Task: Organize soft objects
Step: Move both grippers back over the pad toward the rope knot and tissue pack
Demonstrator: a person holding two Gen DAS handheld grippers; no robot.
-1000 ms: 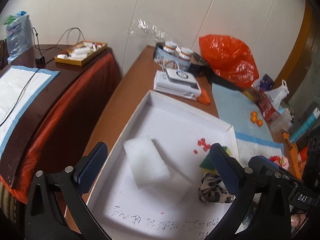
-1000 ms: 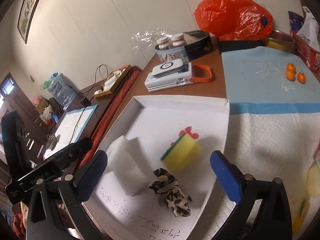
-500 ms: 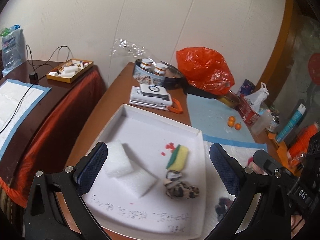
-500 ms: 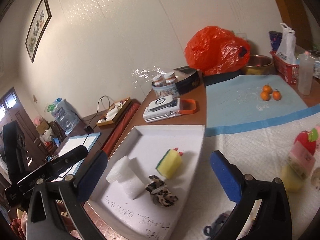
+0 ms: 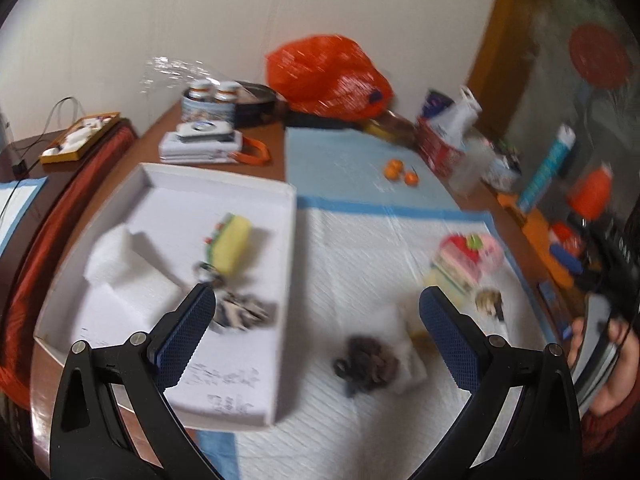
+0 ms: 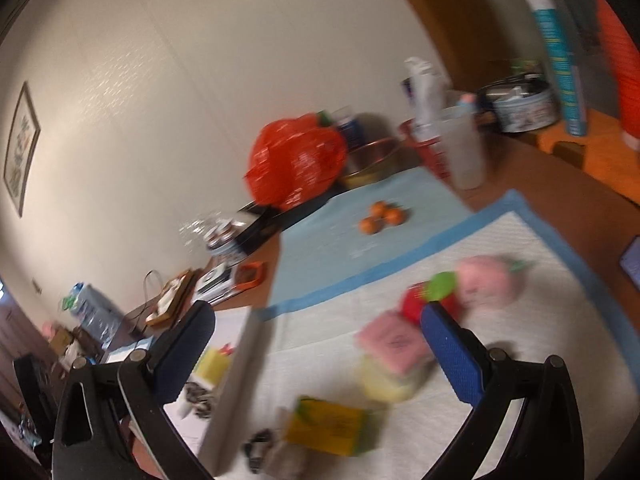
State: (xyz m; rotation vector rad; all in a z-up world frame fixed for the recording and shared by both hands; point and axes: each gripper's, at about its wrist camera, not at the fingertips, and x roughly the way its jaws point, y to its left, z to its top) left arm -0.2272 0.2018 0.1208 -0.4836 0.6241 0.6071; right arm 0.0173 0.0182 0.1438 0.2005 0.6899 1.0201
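A white tray (image 5: 224, 178) on the left holds white foam blocks (image 5: 120, 268), a yellow-green sponge (image 5: 230, 242) and a leopard-print scrunchie (image 5: 240, 314). On the white pad (image 5: 352, 264) lie a dark scrunchie (image 5: 366, 364) and a pile of pink and red soft pieces (image 5: 466, 254). My left gripper (image 5: 316, 320) is open above the tray's right wall, holding nothing. My right gripper (image 6: 318, 328) is open and empty over the pad, near a pink sponge (image 6: 394, 340), a red plush (image 6: 416, 306), a pink plush (image 6: 486, 286) and a yellow-green sponge (image 6: 332, 426). Both views are blurred.
An orange plastic bag (image 5: 328, 74), jars (image 5: 212, 94), a stack of books (image 5: 200, 144) and small tangerines (image 5: 400, 172) sit at the back. Bottles (image 6: 556, 52) and a red basket (image 5: 440, 148) crowd the right side. A hand (image 5: 612, 368) shows at the right edge.
Both grippers have swung right, away from the tray and toward the white pad. The soft pieces on the pad have come into view. Both grippers stay open.
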